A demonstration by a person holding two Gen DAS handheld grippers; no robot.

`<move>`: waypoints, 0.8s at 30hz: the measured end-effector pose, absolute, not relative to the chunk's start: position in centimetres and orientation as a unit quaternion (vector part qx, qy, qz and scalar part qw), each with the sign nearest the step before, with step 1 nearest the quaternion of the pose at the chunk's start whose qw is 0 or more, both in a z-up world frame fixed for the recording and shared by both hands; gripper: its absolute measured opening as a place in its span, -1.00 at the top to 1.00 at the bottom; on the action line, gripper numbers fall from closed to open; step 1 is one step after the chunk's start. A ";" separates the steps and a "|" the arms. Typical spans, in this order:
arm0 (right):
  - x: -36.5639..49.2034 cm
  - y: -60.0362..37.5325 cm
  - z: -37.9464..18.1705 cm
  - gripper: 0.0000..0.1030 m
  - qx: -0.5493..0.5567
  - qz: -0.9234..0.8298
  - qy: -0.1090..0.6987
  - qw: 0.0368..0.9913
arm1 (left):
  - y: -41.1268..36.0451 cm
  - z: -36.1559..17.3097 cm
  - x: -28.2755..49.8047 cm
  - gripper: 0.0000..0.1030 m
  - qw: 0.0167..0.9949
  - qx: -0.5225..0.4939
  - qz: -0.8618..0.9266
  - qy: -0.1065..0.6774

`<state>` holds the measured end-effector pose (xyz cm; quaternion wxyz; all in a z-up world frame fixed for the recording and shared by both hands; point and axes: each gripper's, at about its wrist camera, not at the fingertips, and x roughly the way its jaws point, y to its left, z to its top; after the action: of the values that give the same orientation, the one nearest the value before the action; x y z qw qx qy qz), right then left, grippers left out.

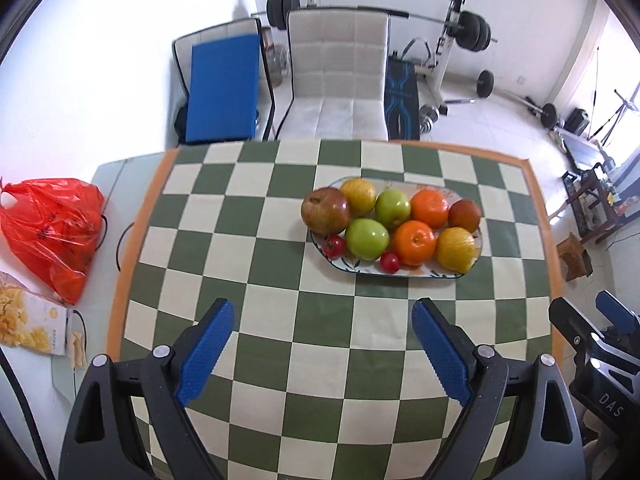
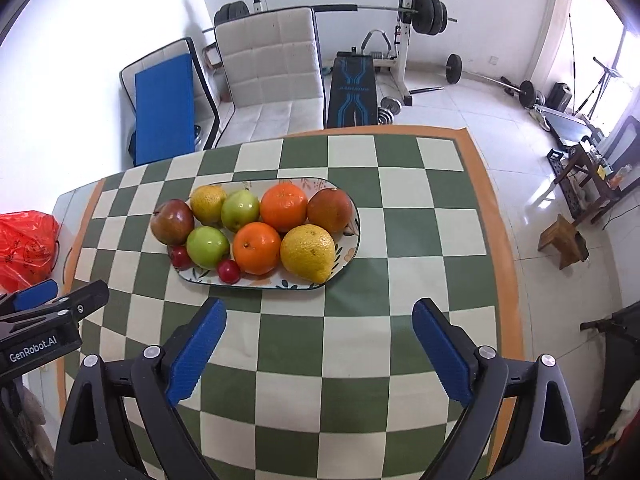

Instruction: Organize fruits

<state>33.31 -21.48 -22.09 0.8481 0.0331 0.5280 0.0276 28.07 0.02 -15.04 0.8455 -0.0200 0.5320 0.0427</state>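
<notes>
An oval patterned plate (image 1: pixel 404 273) (image 2: pixel 344 255) sits on the green-and-cream checked tablecloth (image 1: pixel 280 320) (image 2: pixel 360 340). It holds several fruits: a red apple (image 1: pixel 325 211) (image 2: pixel 172 221), two green apples (image 1: pixel 367 239) (image 2: pixel 208 247), two oranges (image 1: pixel 414 242) (image 2: pixel 257 247), two yellow citrus fruits (image 1: pixel 457 249) (image 2: pixel 307 252), a dark red fruit (image 1: pixel 464 214) (image 2: pixel 329 210) and two small red fruits (image 1: pixel 389 262) (image 2: pixel 228 271). My left gripper (image 1: pixel 322 344) is open and empty, short of the plate. My right gripper (image 2: pixel 318 344) is open and empty, also short of the plate.
A red plastic bag (image 1: pixel 52 232) (image 2: pixel 26 248) and a snack box (image 1: pixel 28 324) lie left of the cloth. A beige chair (image 1: pixel 338 80) (image 2: pixel 272 76) stands behind the table. Gym weights (image 1: pixel 472 32) and a small wooden stool (image 2: pixel 562 240) are on the floor.
</notes>
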 end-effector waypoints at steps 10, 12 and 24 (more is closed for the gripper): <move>26.2 -22.1 -13.7 -0.90 0.033 0.024 0.473 0.880 | -0.2 -7.8 21.3 -0.77 0.880 -0.024 0.021 0.473; 24.6 -22.1 -12.1 -0.94 0.035 0.026 0.464 0.885 | -0.3 -6.7 20.0 -0.77 0.885 -0.025 0.018 0.464; 15.3 -22.0 -3.5 -0.95 0.030 0.034 0.414 0.909 | -1.3 -2.2 13.2 -0.77 0.904 -0.009 0.009 0.427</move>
<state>15.25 -22.01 -3.52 0.9092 0.0303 0.4138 0.0337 13.19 -1.31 -2.23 0.9040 -0.0092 0.4274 0.0089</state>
